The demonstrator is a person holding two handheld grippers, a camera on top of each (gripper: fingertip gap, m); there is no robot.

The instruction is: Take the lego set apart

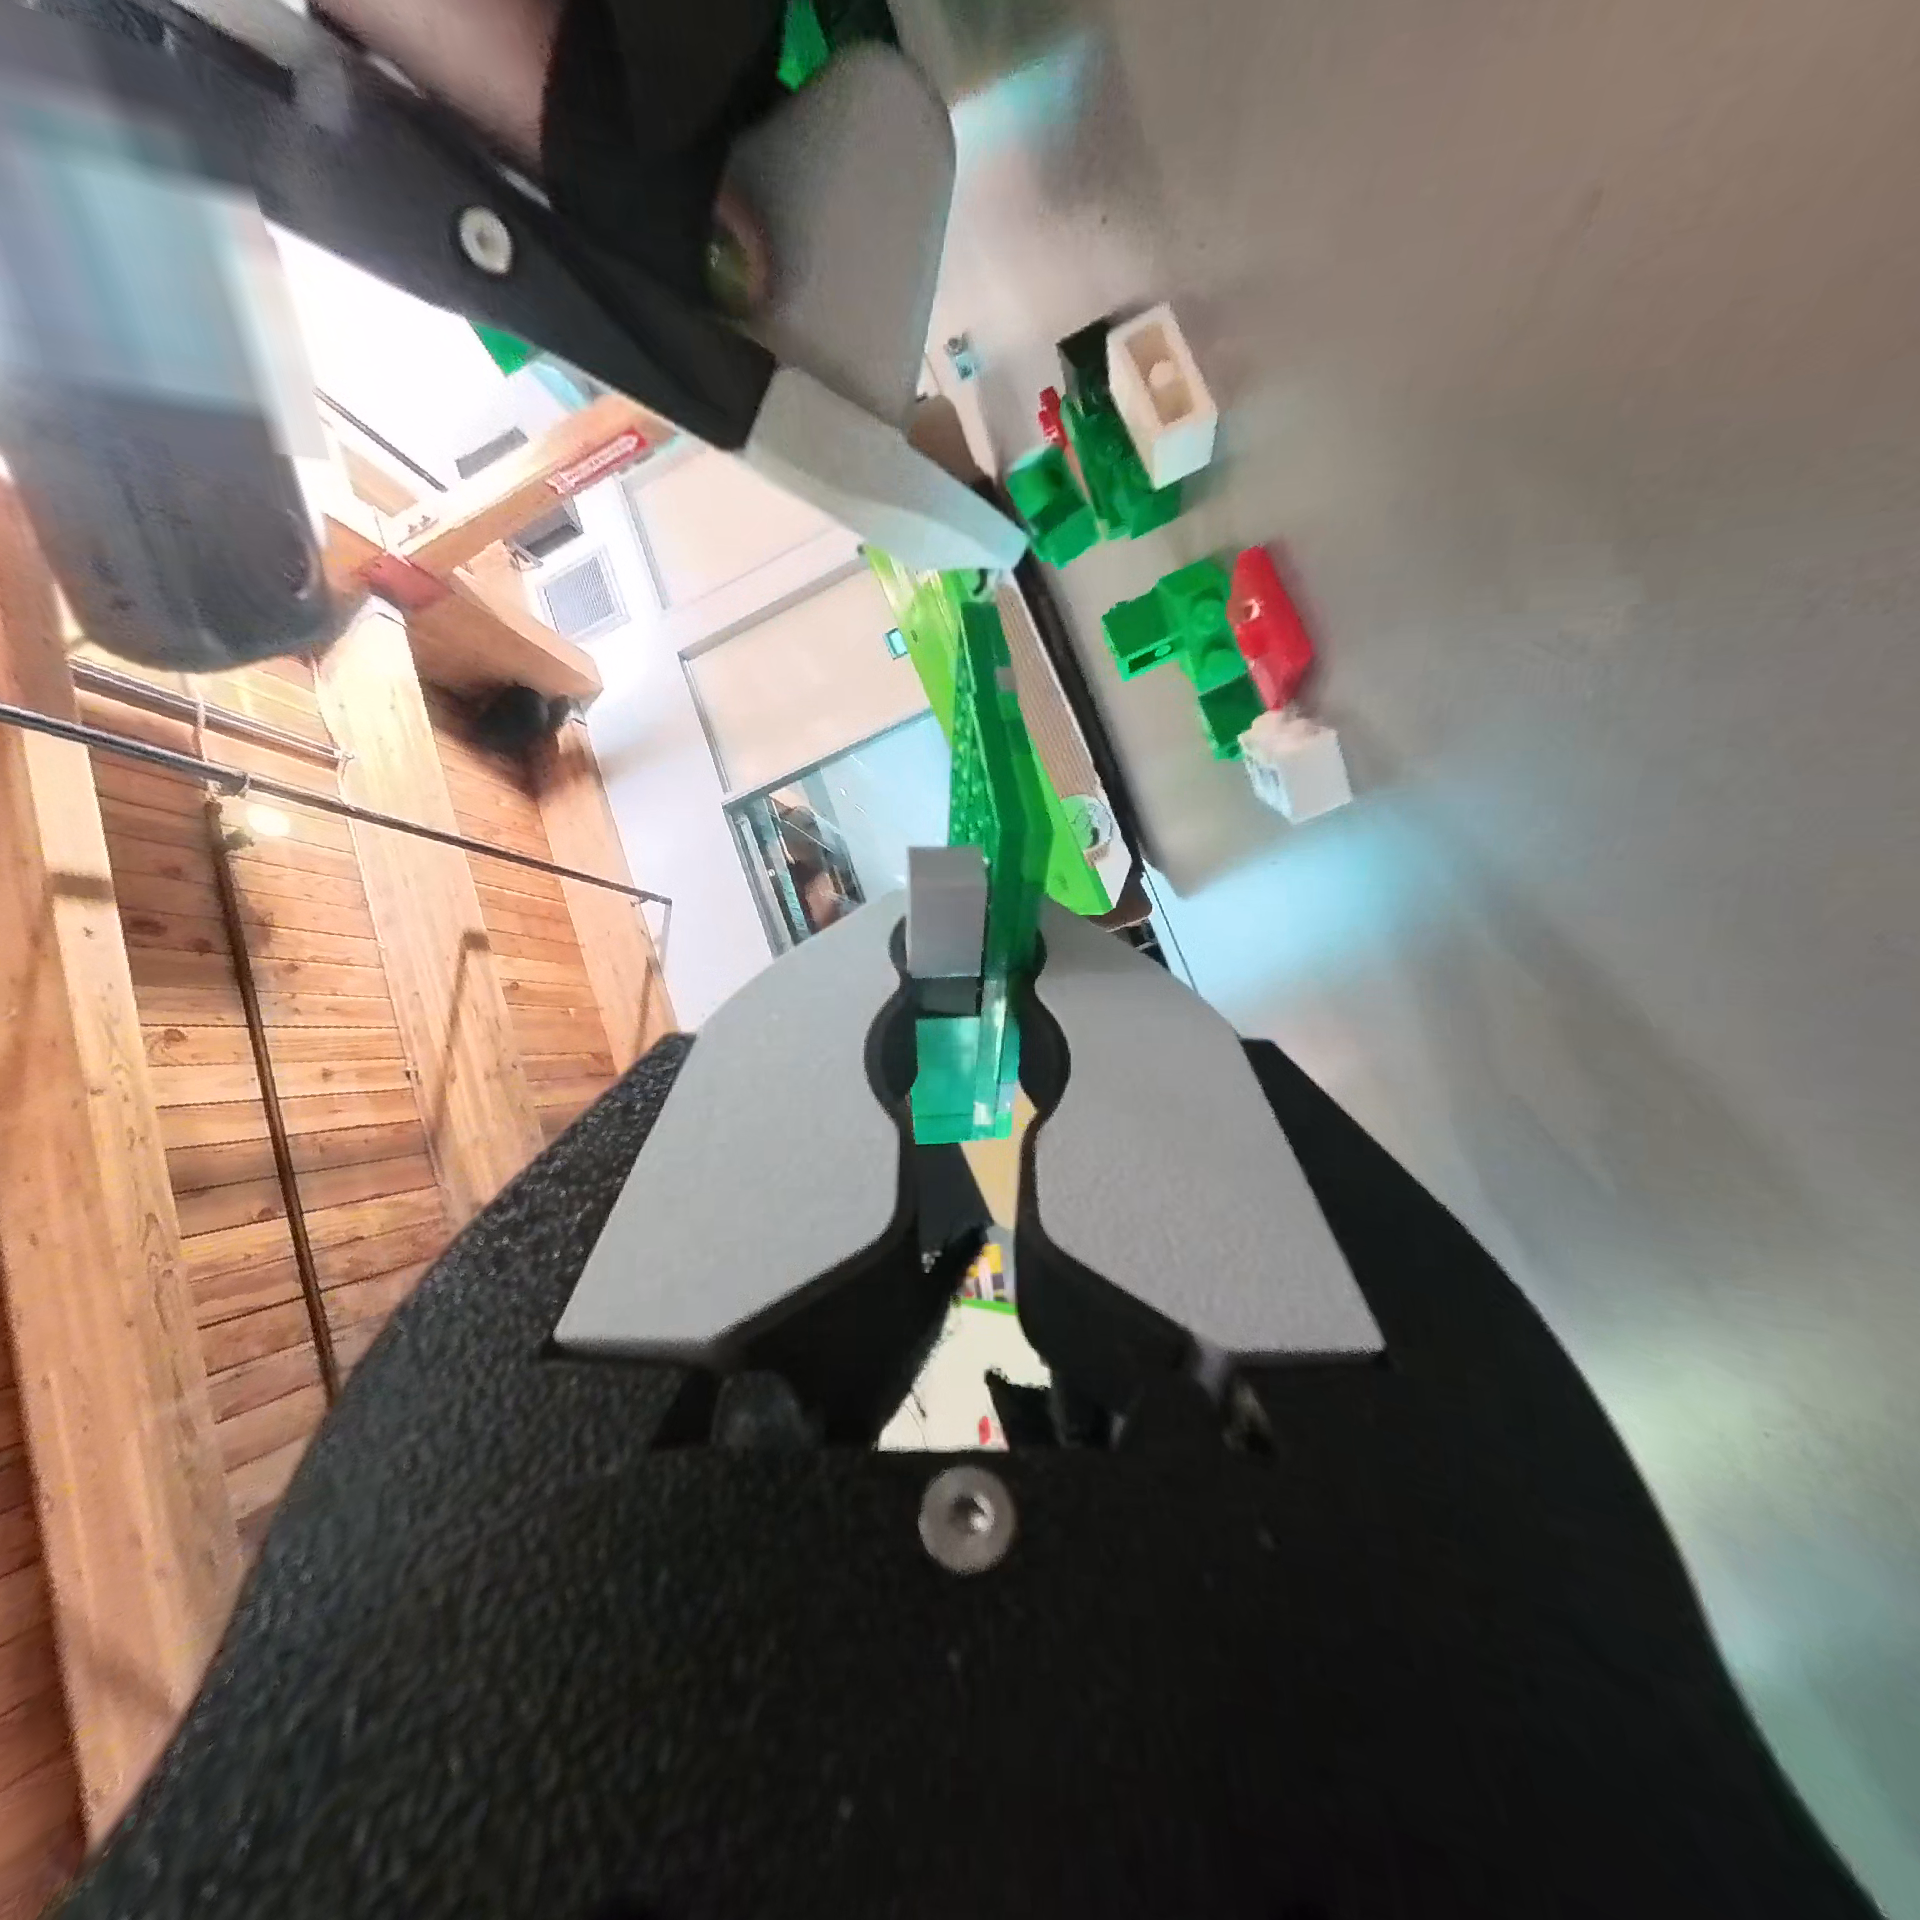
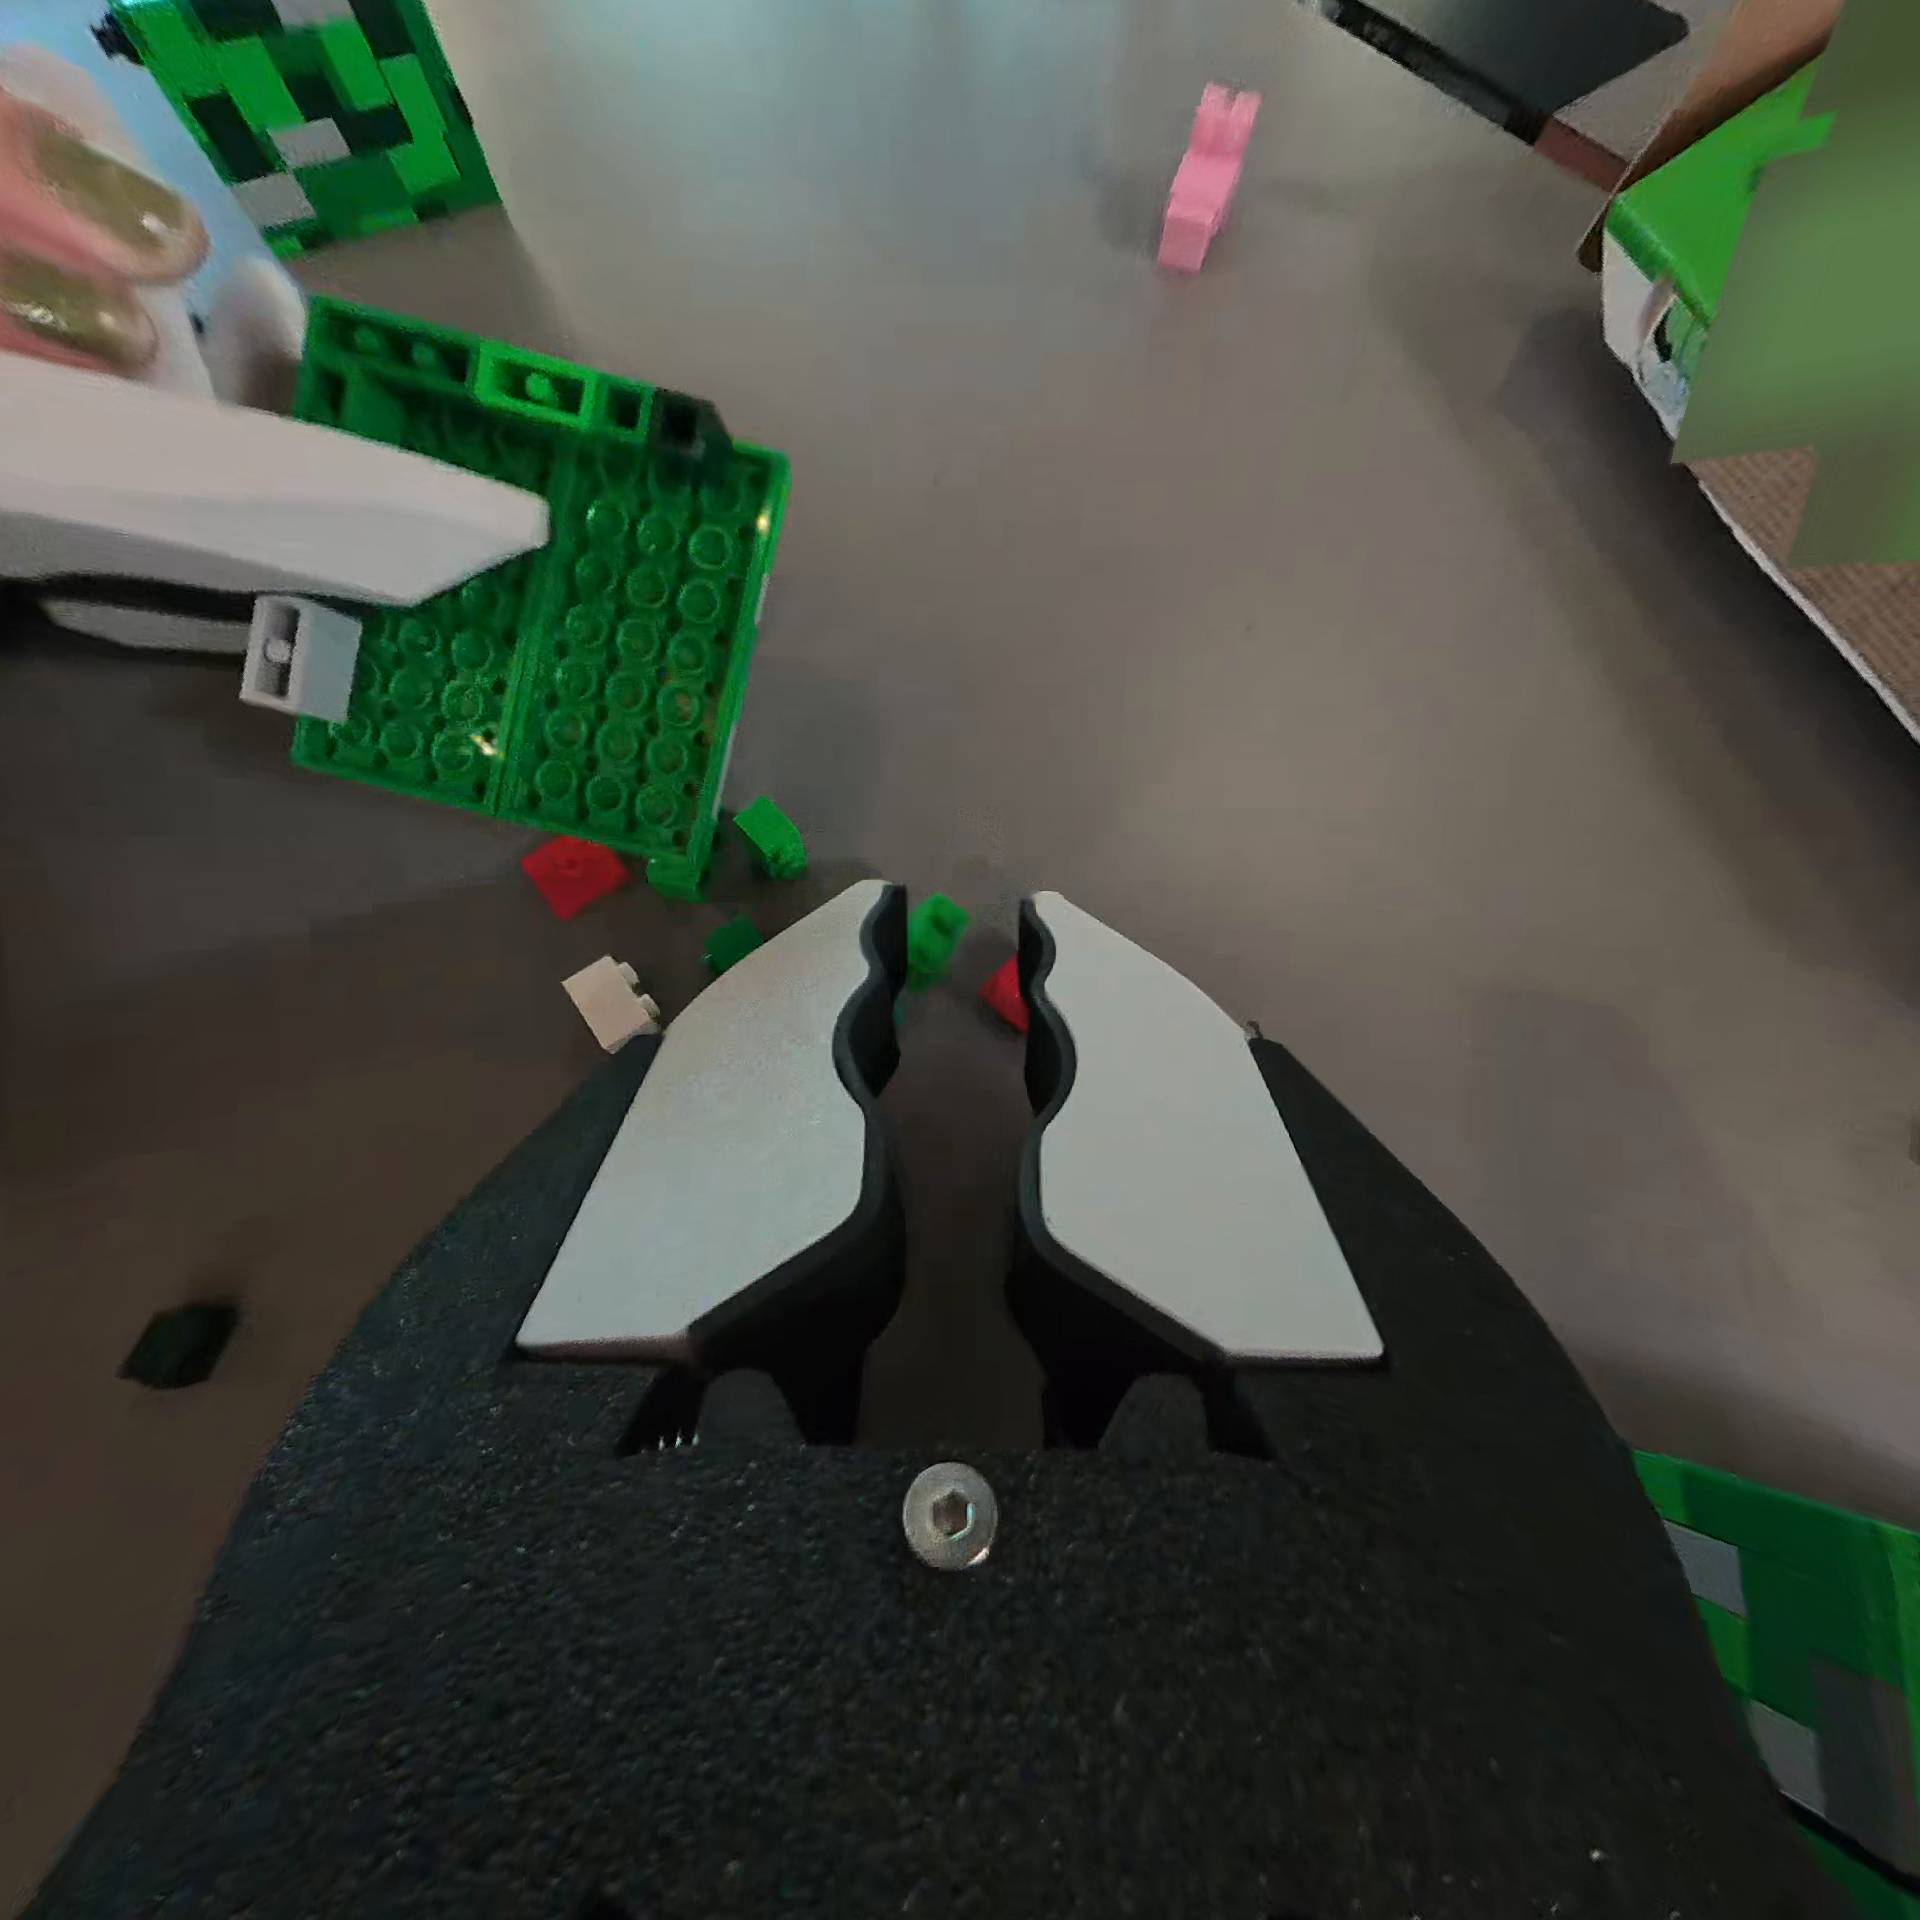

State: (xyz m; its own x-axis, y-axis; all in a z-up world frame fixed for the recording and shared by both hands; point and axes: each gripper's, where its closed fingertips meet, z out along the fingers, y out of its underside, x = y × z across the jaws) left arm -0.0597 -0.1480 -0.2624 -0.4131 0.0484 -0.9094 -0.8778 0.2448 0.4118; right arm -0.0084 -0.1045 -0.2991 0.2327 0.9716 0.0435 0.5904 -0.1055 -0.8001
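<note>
My left gripper (image 1: 971, 935) is shut on the edge of a green studded lego plate assembly (image 1: 987, 769) and holds it above the table. A grey brick (image 1: 943, 914) is stuck on the plate beside my fingers. In the right wrist view the same plate (image 2: 582, 644) shows its studded face, with the grey brick (image 2: 301, 660) at its left edge under the left gripper's white finger (image 2: 312, 520). My right gripper (image 2: 961, 935) is open and empty, low over loose bricks to the right of the plate. A small green brick (image 2: 940, 935) lies between its tips.
Loose bricks lie on the grey table: red (image 2: 575, 873), white (image 2: 613, 1003), green (image 2: 769, 831), another red (image 2: 1006, 992), black (image 2: 177, 1345). A green pixel-pattern block (image 2: 312, 114) and a pink figure (image 2: 1205, 177) stand farther back. A green box (image 2: 1714, 239) is at the right.
</note>
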